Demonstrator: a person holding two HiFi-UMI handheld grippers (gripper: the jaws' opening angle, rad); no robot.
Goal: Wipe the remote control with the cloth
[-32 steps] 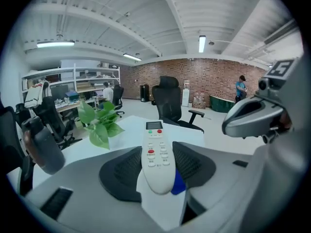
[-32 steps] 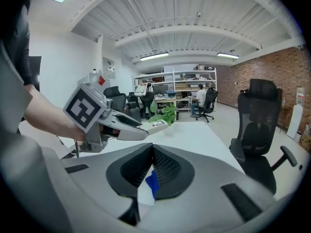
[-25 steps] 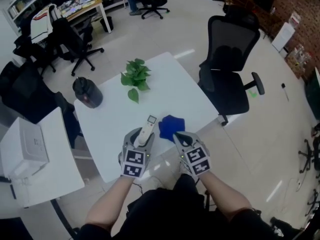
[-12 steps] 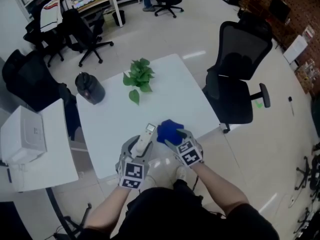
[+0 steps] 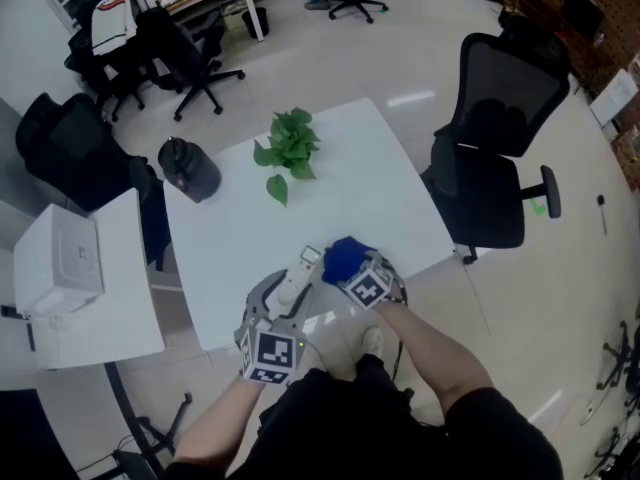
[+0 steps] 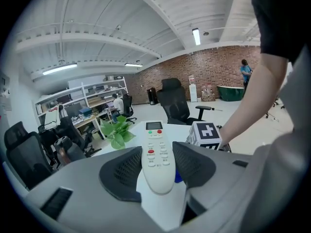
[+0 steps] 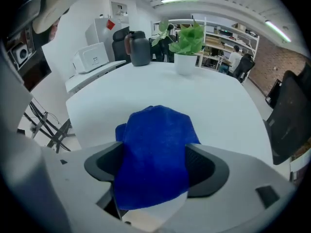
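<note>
A white remote control (image 5: 298,276) with red and green buttons (image 6: 155,152) lies lengthwise between my left gripper's (image 5: 284,294) pads, which are shut on its sides (image 6: 158,153). It is held over the near edge of the white table (image 5: 318,200). Just to its right, a crumpled blue cloth (image 5: 343,256) sits on the table. My right gripper (image 5: 352,268) is down over it, jaws opening wide. In the right gripper view the cloth (image 7: 155,147) fills the gap between the jaws (image 7: 151,161) and hides the pads' inner faces.
A potted green plant (image 5: 289,150) and a dark rounded object (image 5: 186,168) stand at the table's far side. A black office chair (image 5: 497,158) is to the right. A white side table with a white box (image 5: 66,264) is to the left.
My right gripper has gone from shut beside the cloth to wide open over it, moving left toward the remote. The left gripper still holds the remote; the head camera shifted.
</note>
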